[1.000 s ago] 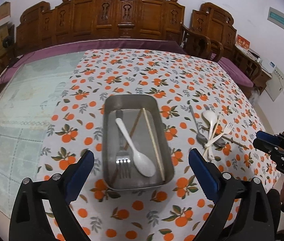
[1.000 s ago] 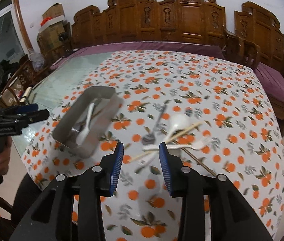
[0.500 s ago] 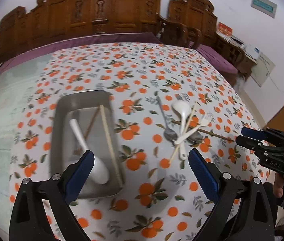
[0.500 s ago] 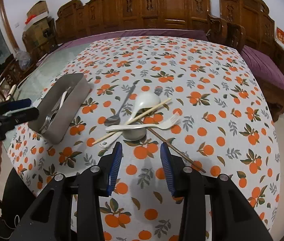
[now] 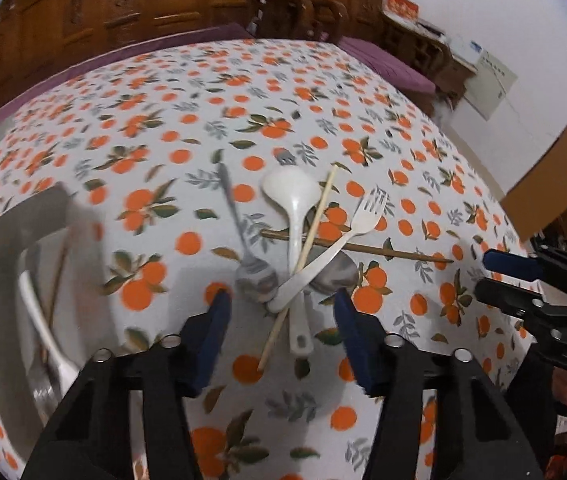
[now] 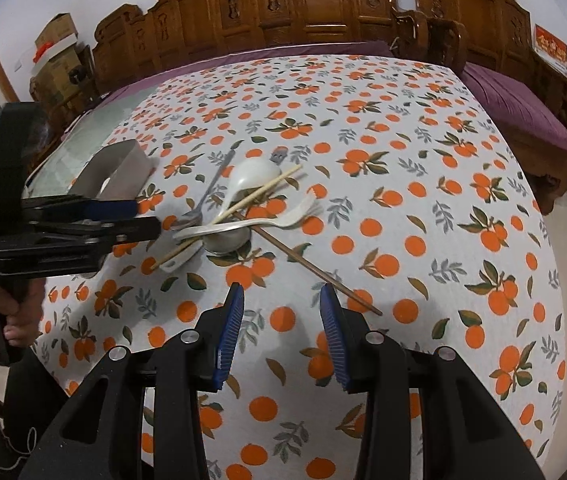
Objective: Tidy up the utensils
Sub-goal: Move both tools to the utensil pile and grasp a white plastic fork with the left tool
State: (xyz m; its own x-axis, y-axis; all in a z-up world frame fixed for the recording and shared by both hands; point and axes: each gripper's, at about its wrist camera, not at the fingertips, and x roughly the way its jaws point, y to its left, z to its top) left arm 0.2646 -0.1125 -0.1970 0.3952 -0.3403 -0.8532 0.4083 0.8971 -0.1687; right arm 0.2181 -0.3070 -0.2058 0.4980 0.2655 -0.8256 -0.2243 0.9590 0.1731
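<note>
A loose pile of utensils lies on the orange-print tablecloth: a white spoon [image 5: 292,216], a white plastic fork [image 5: 349,232], a pale chopstick [image 5: 307,248], a dark chopstick [image 5: 357,247] and a metal spoon [image 5: 243,240]. My left gripper [image 5: 281,308] hovers over the pile's near end, jaws closing, with the white spoon's handle and the pale chopstick's end between them, untouched by the pads. My right gripper [image 6: 281,300] stands open over bare cloth in front of the pile, the dark chopstick [image 6: 315,272] ending beside its right finger. The metal tray [image 5: 15,240] at the left holds several utensils.
In the right wrist view the left gripper [image 6: 139,216] reaches in from the left, held by a hand [image 6: 15,320], with the tray [image 6: 123,168] behind it. Carved wooden chairs [image 6: 323,12] line the table's far side. Bare glass tabletop [image 6: 83,136] shows left of the cloth.
My left gripper swung right from above the tray to the utensil pile, dropped lower, and its jaws narrowed. My right gripper came closer to the pile and lower.
</note>
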